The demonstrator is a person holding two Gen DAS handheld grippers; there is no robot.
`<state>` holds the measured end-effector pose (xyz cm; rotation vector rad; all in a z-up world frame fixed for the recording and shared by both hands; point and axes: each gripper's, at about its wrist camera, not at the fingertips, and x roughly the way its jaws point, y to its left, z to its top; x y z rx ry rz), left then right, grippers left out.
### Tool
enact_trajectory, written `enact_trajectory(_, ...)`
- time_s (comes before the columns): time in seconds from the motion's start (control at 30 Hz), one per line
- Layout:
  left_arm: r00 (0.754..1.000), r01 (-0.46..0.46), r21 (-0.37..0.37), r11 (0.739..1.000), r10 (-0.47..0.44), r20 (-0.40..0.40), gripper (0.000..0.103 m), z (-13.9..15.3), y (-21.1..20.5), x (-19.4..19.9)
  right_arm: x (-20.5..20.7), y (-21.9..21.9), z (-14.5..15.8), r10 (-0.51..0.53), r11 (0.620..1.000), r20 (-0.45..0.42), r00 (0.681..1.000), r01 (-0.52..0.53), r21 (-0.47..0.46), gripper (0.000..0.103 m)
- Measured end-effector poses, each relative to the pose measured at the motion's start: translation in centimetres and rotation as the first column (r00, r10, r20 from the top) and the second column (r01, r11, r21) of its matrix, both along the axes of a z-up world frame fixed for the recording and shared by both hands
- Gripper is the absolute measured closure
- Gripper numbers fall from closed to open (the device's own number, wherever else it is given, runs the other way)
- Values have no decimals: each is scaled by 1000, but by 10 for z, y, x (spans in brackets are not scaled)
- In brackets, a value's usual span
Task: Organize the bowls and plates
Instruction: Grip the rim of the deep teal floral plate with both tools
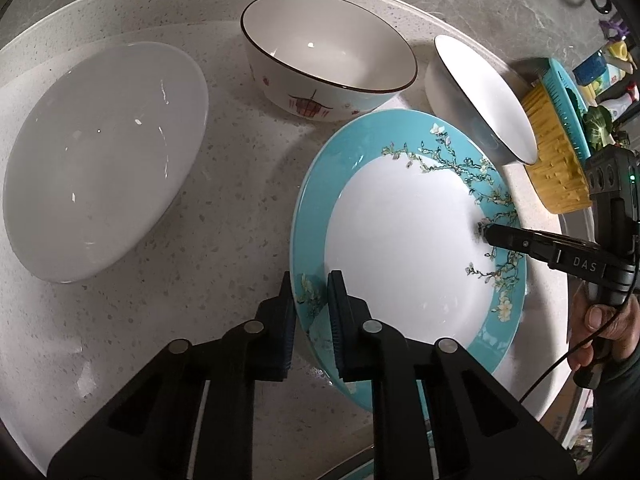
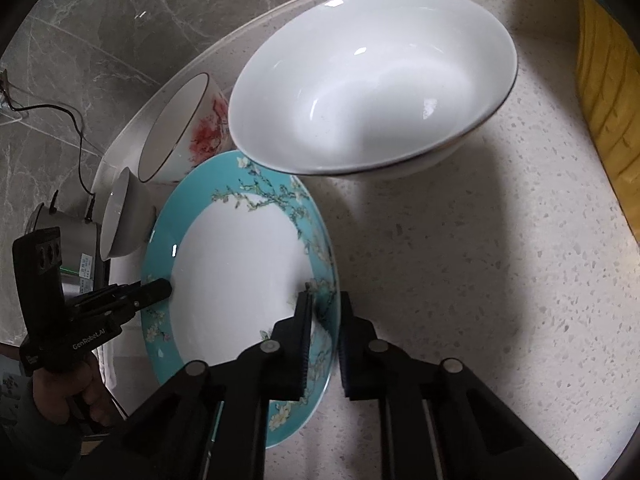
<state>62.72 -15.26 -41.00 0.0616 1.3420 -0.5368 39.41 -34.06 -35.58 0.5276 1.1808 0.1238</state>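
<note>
1. Teal-rimmed plate sits between my two grippers on the speckled round table, one side of its rim in each.
2. My left gripper pinches the near rim, one pad on each side of it.
3. My right gripper pinches the opposite rim the same way.
4. Past my left fingers: painted bowl ahead, wide white bowl to the left, dark-rimmed white bowl ahead-right, touching the plate edge.
5. Yellow rack further right, beyond that bowl.
6. My hand shows on the right handle.
</note>
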Motion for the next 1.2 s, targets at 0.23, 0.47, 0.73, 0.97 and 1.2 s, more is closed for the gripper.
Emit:
enact_trajectory(0.23,1000,-8,12,1000,8,6,90,1,1,-3,2,5,2,-17,1000,-2,1000,17,-21,89)
enact_trajectory(0.47,1000,-16,11,1000,16,5,90,6,3,-7,1,9,6,-24,1000,-2,1000,24,-17,89)
enact_trajectory(0.73,1000,-5,2,1000,5,9,90,21,8,-14,-8,8,16,-40,999,-1,999,40,-13,89)
enact_trajectory(0.97,1000,3,-19,1000,-3,20,90,43,18,-28,-25,17,35,-45,999,24,999,45,-19,89)
enact_trajectory(1.2,1000,2,-37,999,-1,28,90,65,36,-55,-48,34,52,-49,999,41,998,49,-17,89)
